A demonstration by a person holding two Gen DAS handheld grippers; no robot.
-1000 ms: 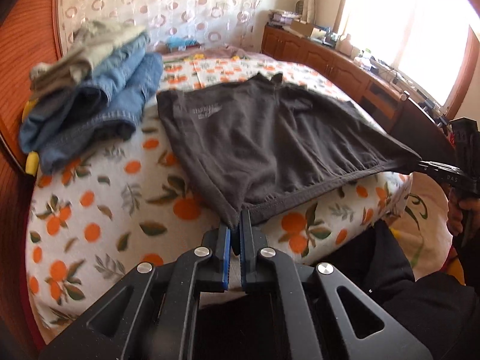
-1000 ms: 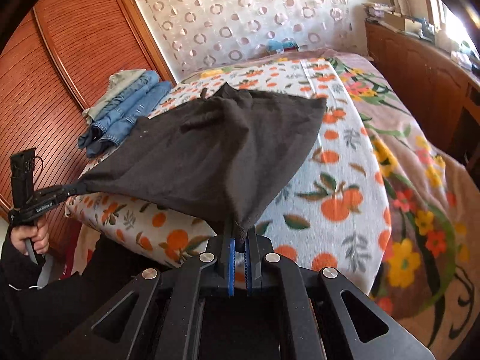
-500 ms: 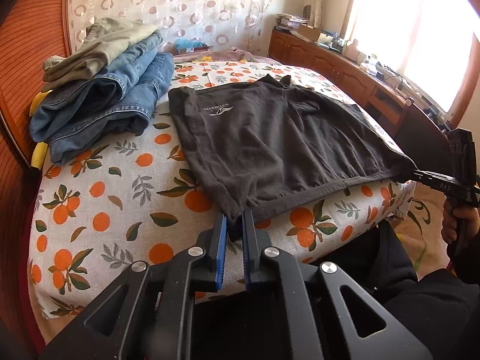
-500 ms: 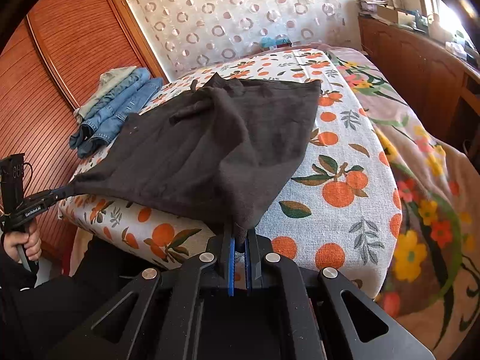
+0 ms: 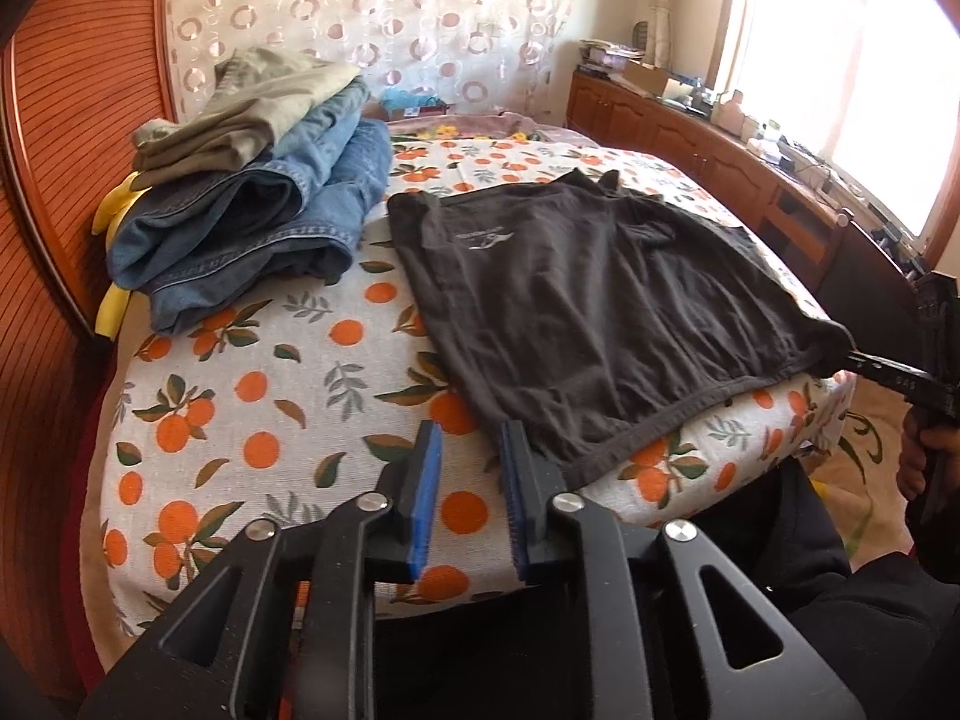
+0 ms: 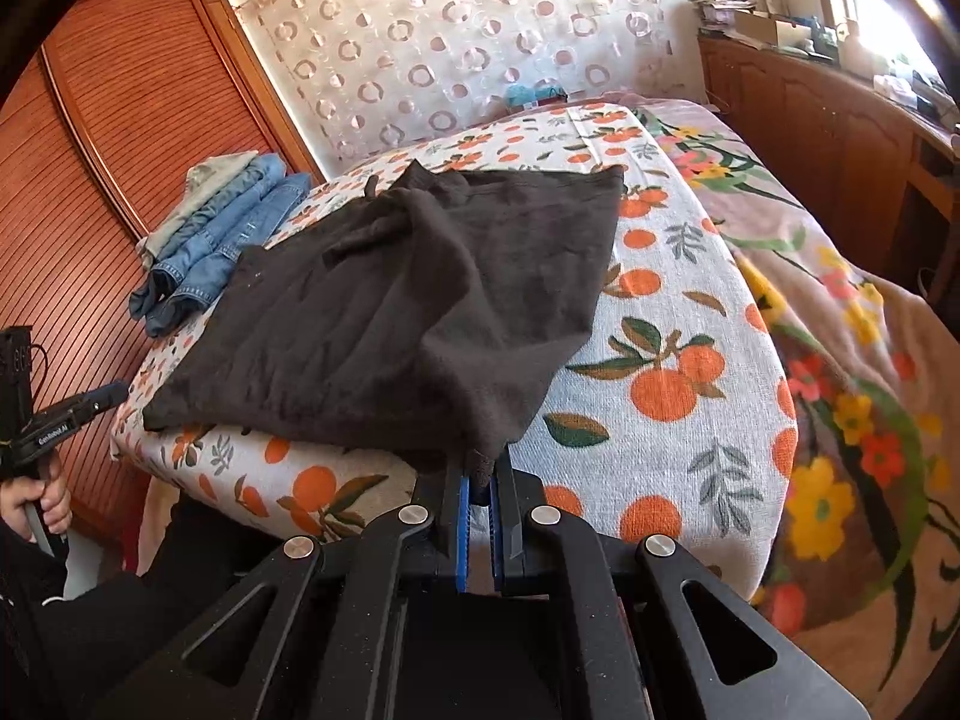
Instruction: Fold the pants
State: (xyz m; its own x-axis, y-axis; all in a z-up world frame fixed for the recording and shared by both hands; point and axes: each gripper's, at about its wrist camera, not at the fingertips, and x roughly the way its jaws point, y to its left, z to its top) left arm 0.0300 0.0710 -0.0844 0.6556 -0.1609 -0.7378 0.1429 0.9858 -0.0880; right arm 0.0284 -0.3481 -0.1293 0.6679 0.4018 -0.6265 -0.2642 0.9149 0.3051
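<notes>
Left wrist view: your left gripper (image 5: 471, 483) is spreading its jaws, nothing between them, because its corner of the black pants (image 5: 594, 312) now rests on the bed (image 5: 252, 420). Your right gripper (image 6: 477, 495) stays pinched on the opposite corner, keeping the hem taut.

We see left gripper (image 5: 471, 492) jaws opening, nothing between; black pants (image 5: 588, 312) flat on bed (image 5: 240, 420); right gripper (image 5: 855, 360) pinching far corner; folded jeans (image 5: 252, 240) beside.

Small pale logo on the dark pants (image 5: 483, 238), blurred, perhaps lettering; nothing else readable
</notes>
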